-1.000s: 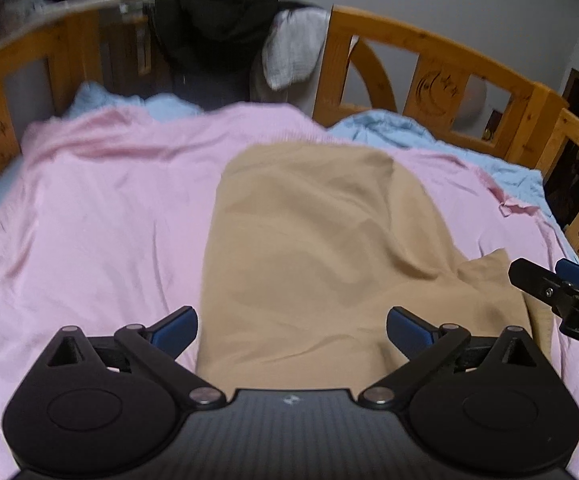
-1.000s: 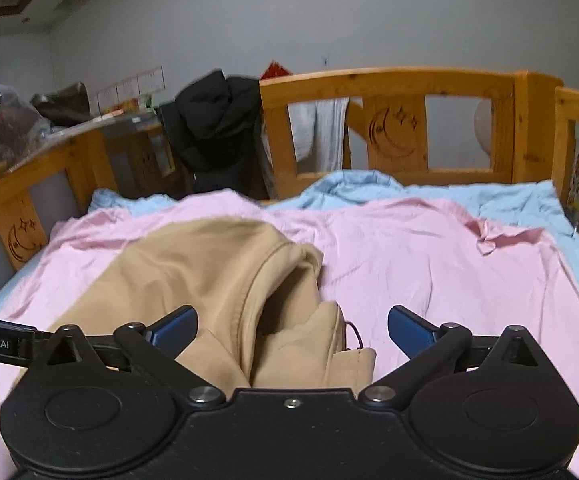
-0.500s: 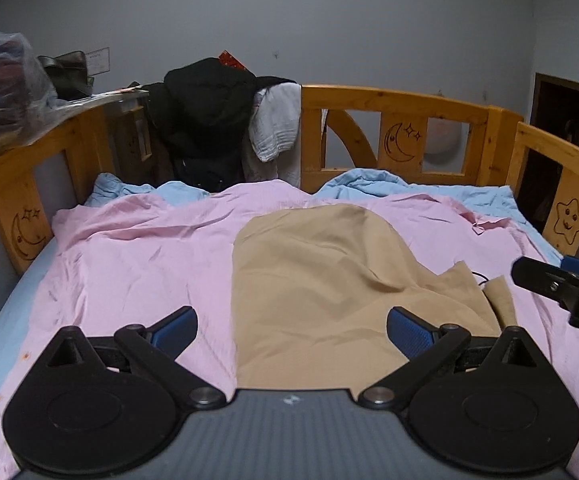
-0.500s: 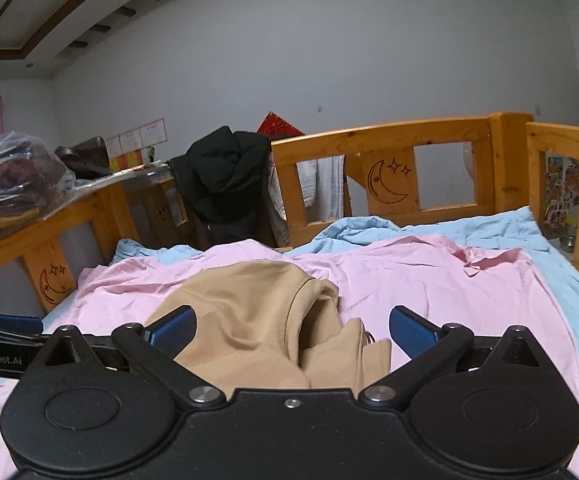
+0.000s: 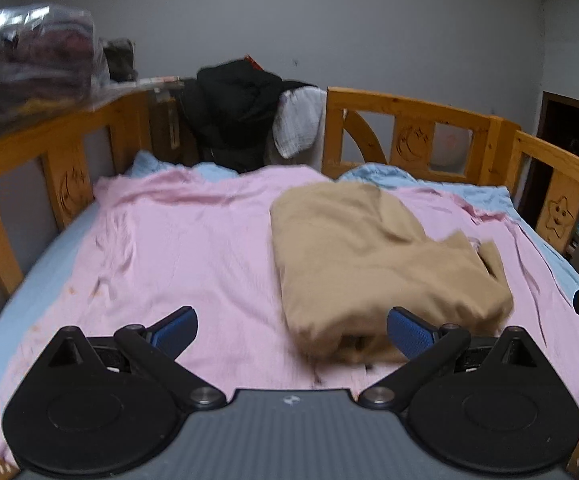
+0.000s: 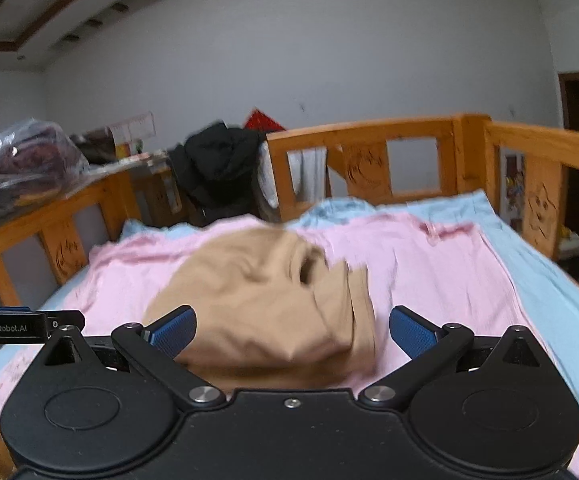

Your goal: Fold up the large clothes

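A tan garment (image 5: 377, 256) lies folded in a thick bundle on the pink sheet (image 5: 177, 248), right of the bed's middle. It also shows in the right wrist view (image 6: 265, 300), with a rumpled opening on its right side. My left gripper (image 5: 291, 330) is open and empty, held above the bed's near edge, with the garment's near end by its right finger. My right gripper (image 6: 291, 330) is open and empty, just in front of the garment's near end. Both views are blurred by motion.
An orange wooden bed rail (image 5: 417, 136) runs round the far and side edges of the bed. Black and white clothes (image 5: 241, 120) hang over the far rail. A plastic-wrapped bundle (image 5: 29, 60) sits on a shelf at the left. A blue sheet (image 6: 537, 280) lies under the pink one.
Both grippers have pulled back and up from the tan garment, staying open. The garment now looks smaller and farther away in both views.
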Action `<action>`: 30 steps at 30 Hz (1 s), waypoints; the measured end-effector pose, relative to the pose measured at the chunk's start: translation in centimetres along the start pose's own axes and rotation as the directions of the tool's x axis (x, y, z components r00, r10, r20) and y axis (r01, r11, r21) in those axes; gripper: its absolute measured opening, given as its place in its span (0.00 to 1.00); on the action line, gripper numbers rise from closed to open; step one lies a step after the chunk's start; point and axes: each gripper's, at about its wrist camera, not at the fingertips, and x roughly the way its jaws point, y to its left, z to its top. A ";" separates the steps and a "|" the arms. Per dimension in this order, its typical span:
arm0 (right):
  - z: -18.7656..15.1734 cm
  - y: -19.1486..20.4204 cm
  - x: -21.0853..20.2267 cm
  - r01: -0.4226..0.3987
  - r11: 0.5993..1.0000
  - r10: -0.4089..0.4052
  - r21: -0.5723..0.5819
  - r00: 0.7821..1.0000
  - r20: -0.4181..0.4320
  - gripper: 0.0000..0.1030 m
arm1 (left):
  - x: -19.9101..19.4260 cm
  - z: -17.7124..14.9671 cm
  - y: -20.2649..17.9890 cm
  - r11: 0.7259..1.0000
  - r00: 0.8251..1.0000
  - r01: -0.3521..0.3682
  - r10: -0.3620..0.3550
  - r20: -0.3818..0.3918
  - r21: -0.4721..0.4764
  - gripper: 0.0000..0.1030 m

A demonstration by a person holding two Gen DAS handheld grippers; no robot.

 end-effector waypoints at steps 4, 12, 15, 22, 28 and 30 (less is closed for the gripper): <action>-1.7 0.5 -1.4 0.020 1.000 -0.020 0.008 0.999 -0.043 0.99 | -0.5 -1.8 0.2 0.999 1.000 0.020 -0.019 -0.018 0.027 0.99; -4.4 1.4 -1.1 0.070 0.993 -0.078 -0.094 0.994 -0.082 0.99 | -0.3 -4.4 -0.4 0.997 0.998 0.033 -0.029 -0.061 0.065 0.99; -4.7 1.2 -0.7 0.064 0.994 -0.073 -0.092 0.992 -0.098 0.99 | -0.2 -4.8 -0.2 0.998 0.997 0.026 -0.022 -0.075 0.057 0.99; -4.8 1.2 -0.4 0.047 0.994 -0.058 -0.095 0.992 -0.111 0.99 | 0.0 -4.9 0.1 0.999 0.997 0.016 -0.012 -0.082 0.048 0.99; -4.8 1.2 -0.4 0.043 0.995 -0.053 -0.094 0.992 -0.111 0.99 | -0.1 -4.7 0.1 0.999 0.997 0.013 -0.009 -0.076 0.052 0.99; -4.8 1.2 -0.4 0.043 0.995 -0.053 -0.094 0.992 -0.111 0.99 | -0.1 -4.7 0.0 0.998 0.997 0.012 -0.008 -0.073 0.057 0.99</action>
